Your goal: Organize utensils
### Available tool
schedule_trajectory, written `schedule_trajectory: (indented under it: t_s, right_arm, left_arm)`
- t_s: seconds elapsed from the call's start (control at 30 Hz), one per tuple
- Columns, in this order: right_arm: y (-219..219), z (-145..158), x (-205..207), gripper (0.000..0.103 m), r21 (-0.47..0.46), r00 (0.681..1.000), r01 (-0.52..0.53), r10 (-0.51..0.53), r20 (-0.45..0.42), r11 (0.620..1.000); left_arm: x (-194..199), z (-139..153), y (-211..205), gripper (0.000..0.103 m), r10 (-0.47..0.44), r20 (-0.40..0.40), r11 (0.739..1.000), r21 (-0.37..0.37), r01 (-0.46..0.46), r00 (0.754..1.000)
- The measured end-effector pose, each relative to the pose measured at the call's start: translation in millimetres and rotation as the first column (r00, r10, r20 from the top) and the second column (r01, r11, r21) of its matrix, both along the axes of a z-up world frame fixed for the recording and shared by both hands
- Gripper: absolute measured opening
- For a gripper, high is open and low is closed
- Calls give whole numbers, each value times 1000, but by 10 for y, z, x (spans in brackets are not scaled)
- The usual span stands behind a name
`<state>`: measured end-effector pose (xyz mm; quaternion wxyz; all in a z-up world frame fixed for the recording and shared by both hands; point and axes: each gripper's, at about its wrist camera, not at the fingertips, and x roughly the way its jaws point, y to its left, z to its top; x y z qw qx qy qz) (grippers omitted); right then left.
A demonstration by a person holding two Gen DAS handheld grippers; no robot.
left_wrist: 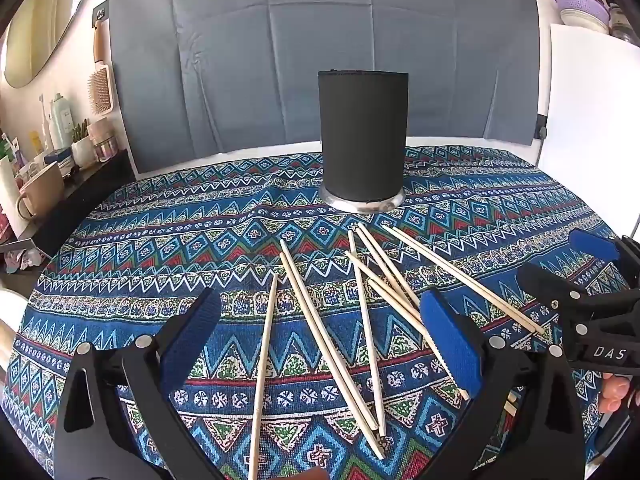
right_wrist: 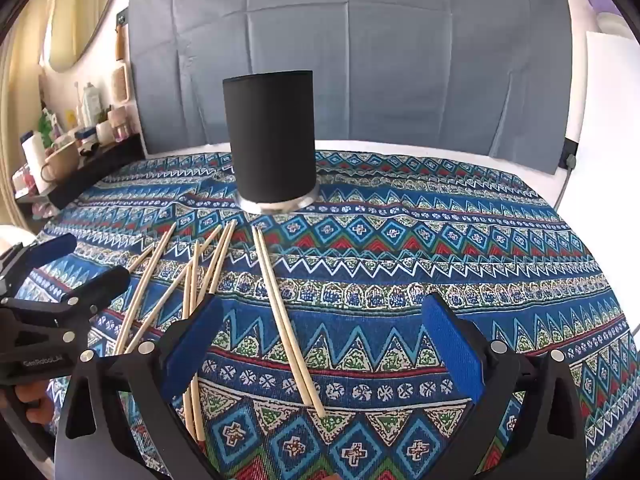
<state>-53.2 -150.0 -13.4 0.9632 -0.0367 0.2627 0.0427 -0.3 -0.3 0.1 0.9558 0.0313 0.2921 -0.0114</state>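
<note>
1. The thin pale wooden chopsticks (left_wrist: 320, 328) all lie loose on the blue patterned tablecloth (left_wrist: 160, 248). Some cross over each other in a scattered heap, and two lie together as a pair (right_wrist: 288, 320) a little apart from the rest.

2. The tall black cylindrical holder with a silver metal base (left_wrist: 363, 142) stands upright behind the chopsticks, near the far edge of the cloth. From my low angle I cannot see into its top, so I cannot tell whether anything is already inside; nothing sticks out above its rim.

3. My left gripper (left_wrist: 320, 340) hovers over the heap with its blue-padded jaws wide apart. Several chopsticks pass below the gap, but the pads do not press on any of them.

4. My right gripper (right_wrist: 320, 340) is also spread wide and holds nothing. The pair of chopsticks lies under its gap, nearer to the left pad, and is not touched.

5. My judgement: the task is at its very beginning. No chopstick is picked up or visibly placed, so every stick I see is still left to collect and to stand in the holder.

6. The crossing sticks probably need to be taken one or two at a time.
</note>
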Motion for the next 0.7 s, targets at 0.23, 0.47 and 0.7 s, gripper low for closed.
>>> schedule_trajectory:
  t_s: [0.23,0.47,0.7]
  right_arm:
    - [15,-5,0,95,-2,1000,-8,8,-1,1000]
    - [55,-17,-15,95,-4,1000,-9,9,-4,1000]
    - [24,-6,9,95,2,1000,-8,8,-7,1000]
  left_arm:
    - [-18,-1,31,97,-3,2,1000,3,3,1000]
    - [-9,17,6,97,-2,-6,1000,7,2,1000]
    - [7,0,-22,97,-1,-8,1000,10,1,1000]
